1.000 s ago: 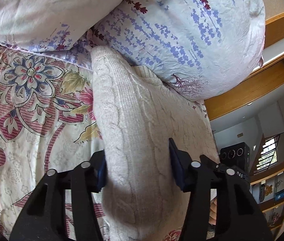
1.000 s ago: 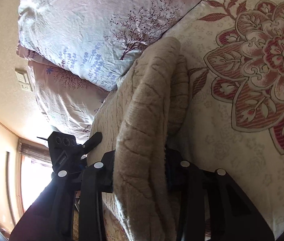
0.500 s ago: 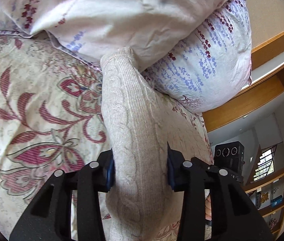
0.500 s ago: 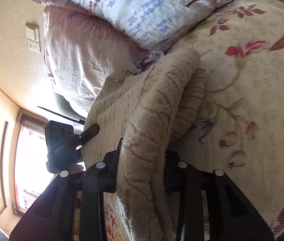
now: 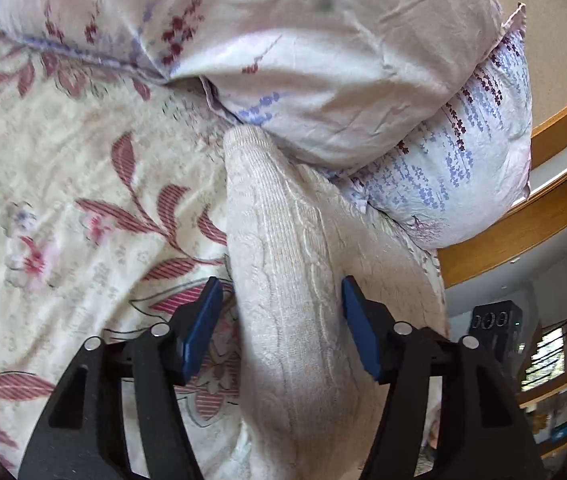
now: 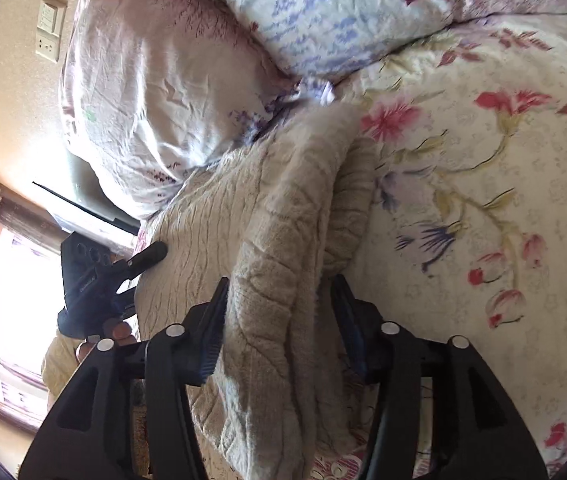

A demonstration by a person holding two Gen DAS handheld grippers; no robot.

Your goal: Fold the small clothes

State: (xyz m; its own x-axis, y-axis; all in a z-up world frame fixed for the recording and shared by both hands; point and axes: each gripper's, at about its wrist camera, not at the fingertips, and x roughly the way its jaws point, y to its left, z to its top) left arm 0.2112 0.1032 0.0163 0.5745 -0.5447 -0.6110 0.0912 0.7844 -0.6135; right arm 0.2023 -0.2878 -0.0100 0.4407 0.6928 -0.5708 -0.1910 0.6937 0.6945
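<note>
A cream cable-knit sweater (image 5: 283, 280) lies on the floral bedspread (image 5: 63, 200), its far end against the pillows. My left gripper (image 5: 277, 304) straddles one folded edge; the blue pads stand apart from the knit, so it is open. In the right wrist view the same sweater (image 6: 275, 280) shows as a thick folded bundle. My right gripper (image 6: 279, 304) has its pads pressed against that bundle, shut on it. The left gripper (image 6: 95, 280) also shows at the sweater's far edge in the right wrist view.
Two floral pillows (image 5: 323, 40) are stacked at the head of the bed, right behind the sweater. A wooden headboard ledge (image 5: 523, 216) runs at the right. A wall switch (image 6: 49, 26) and a bright window (image 6: 11, 300) are at the left of the right wrist view.
Both grippers have carried the sweater toward the pillows. The left gripper, shut on the knit half a second ago, has opened its jaws.
</note>
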